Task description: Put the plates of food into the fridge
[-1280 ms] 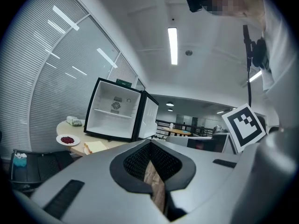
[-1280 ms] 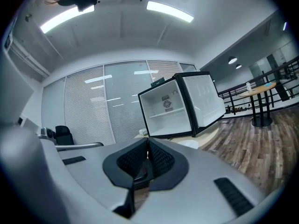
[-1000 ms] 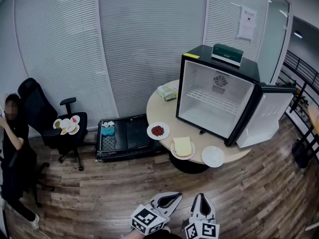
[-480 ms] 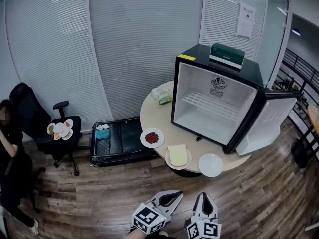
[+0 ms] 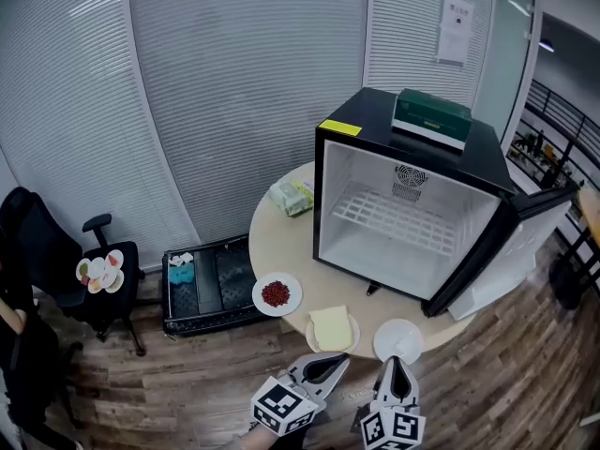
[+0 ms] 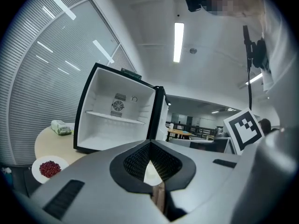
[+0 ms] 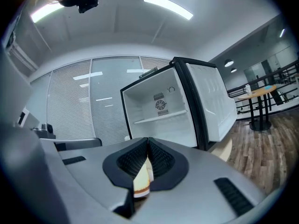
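Bread slice (image 5: 331, 328) seems to lie lengthwise toward open fridge (image 5: 394, 218).

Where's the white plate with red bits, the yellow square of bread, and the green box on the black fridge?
White plate with red bits (image 5: 260, 300): head view, its left rim.
Yellow square of bread (image 5: 330, 328): head view, its middle.
Green box (image 5: 433, 109): head view, its top face.

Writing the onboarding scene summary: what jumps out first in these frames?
The black mini fridge stands on the round table, its door wide open and its white inside empty. Along the table's near edge sit a plate of red food, a plate with a pale yellow slice and a plain white plate. A green box lies on top of the fridge.
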{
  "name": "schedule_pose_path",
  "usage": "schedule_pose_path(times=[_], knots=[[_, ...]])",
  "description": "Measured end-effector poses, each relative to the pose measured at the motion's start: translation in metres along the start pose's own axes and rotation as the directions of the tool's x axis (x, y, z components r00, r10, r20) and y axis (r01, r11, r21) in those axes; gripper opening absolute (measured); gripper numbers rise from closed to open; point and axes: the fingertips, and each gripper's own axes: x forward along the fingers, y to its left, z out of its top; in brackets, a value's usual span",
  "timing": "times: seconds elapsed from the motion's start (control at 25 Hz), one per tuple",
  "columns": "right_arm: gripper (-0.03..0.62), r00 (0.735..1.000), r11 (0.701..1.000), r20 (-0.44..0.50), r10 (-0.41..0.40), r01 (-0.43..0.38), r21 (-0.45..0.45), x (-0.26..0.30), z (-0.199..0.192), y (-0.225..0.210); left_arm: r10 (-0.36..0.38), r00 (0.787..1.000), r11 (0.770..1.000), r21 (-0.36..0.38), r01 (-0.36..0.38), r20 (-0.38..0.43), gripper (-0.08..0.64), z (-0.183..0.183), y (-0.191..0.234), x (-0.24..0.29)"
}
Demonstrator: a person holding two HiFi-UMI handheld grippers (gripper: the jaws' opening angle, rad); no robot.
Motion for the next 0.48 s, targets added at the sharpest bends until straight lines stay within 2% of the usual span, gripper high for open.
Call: schedule_pose_path(times=[0.32, 0.48], knots=[[0.008, 0.998, 0.999, 0.020, -0.052, 0.052, 0.004, 0.069, 0.010, 0.005, -0.067, 0.998, 0.998, 0.011, 0.067, -0.005, 0.005, 0.022, 0.060, 0.042], [0.008, 0.993, 0.994, 0.049, -0.111, 0.110, 0.026, 0.091, 0.015, 0.001, -0.124, 0.992, 0.992, 0.017, 0.124, -0.016, 0.005, 0.028, 0.079, 0.061]])
